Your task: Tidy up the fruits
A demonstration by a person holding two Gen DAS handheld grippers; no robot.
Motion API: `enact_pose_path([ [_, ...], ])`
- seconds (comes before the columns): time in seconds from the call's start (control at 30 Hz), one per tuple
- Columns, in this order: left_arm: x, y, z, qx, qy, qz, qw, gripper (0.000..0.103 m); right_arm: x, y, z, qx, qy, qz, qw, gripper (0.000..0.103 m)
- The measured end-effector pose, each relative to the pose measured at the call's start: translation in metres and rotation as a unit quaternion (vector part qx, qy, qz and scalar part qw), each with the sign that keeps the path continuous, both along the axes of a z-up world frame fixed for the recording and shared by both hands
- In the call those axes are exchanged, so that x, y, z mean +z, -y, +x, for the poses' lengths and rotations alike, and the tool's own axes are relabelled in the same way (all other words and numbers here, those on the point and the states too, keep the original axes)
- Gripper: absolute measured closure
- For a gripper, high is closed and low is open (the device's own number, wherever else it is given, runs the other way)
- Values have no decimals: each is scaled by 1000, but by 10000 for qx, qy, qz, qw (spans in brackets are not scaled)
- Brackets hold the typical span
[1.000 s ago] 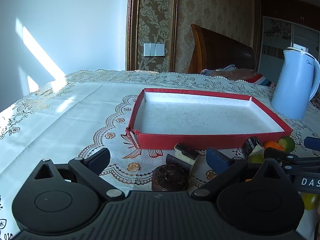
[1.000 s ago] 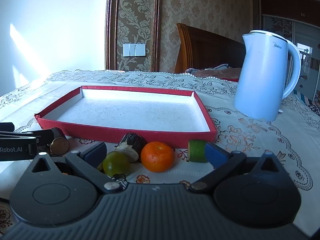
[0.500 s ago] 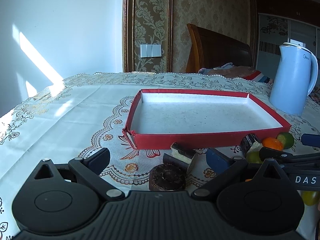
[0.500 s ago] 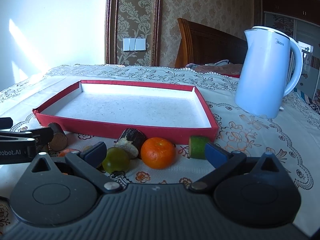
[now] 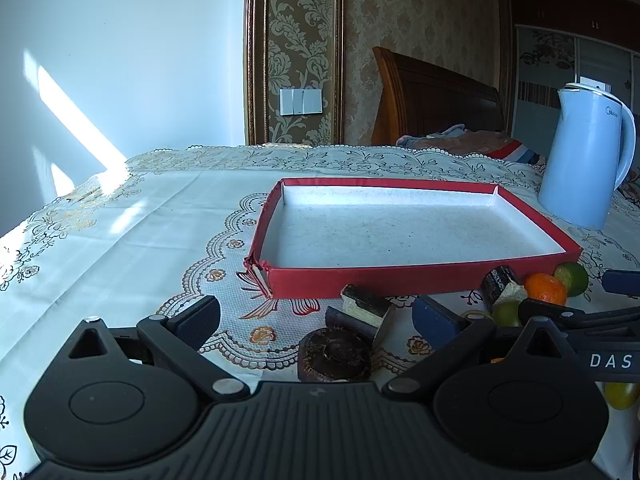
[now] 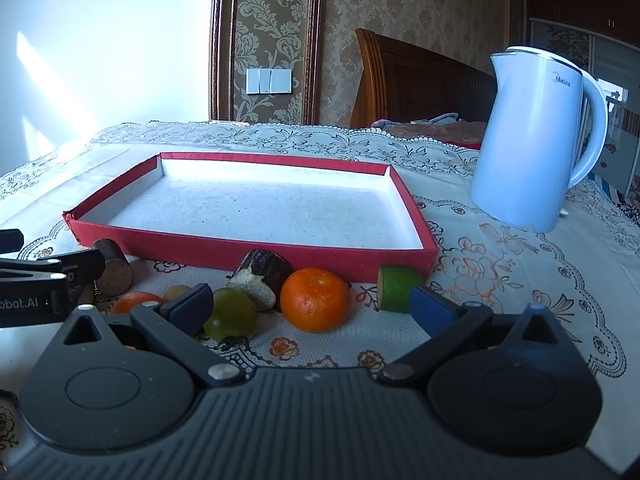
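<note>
An empty red tray (image 5: 400, 274) (image 6: 256, 250) with a white floor lies on the tablecloth. Fruit pieces lie in a row in front of it. My left gripper (image 5: 316, 318) is open, and dark sugarcane chunks (image 5: 334, 354) sit on the cloth between its fingers. My right gripper (image 6: 310, 304) is open around an orange mandarin (image 6: 314, 299), with a green grape (image 6: 234, 314), a dark cane piece (image 6: 264, 274) and a cut lime (image 6: 394, 287) close by. In the left wrist view the mandarin (image 5: 546, 288) and lime (image 5: 572, 277) lie at the right.
A pale blue electric kettle (image 6: 532, 148) (image 5: 584, 160) stands to the right of the tray. Behind the table are a wooden headboard (image 6: 416, 84) and a wall with a light switch (image 6: 269, 81). The tablecloth stretches bare to the left (image 5: 100, 232).
Both grippers have drawn back and risen a little, so the tray and fruit sit slightly farther off. Both stay open and nothing on the table has moved.
</note>
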State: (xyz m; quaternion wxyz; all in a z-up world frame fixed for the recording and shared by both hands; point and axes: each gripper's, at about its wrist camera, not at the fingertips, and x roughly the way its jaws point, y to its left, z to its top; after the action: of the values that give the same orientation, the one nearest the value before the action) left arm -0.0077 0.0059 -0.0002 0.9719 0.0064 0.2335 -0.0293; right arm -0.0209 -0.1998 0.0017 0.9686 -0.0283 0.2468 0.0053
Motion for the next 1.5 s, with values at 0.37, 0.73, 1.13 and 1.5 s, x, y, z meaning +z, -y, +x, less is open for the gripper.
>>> enact_pose_path([
  [0.37,1,-1,0,-47,-1,-22,10000,0,3,104,-29,-749,-59,426,9963,0],
  [0.73,0,0,1,-42,-44,-18,10000,0,0,94,-54,213,-592,1065,9923,7],
  [1.13,0,0,2,-35,-96,-38,9999,0,-11,35,-66,1092,-711,642,9894,23],
  [1.5,5,-9,-2,8,-22,-145,9999,0,-12,12,-68,1405,-624,219,9879,61],
])
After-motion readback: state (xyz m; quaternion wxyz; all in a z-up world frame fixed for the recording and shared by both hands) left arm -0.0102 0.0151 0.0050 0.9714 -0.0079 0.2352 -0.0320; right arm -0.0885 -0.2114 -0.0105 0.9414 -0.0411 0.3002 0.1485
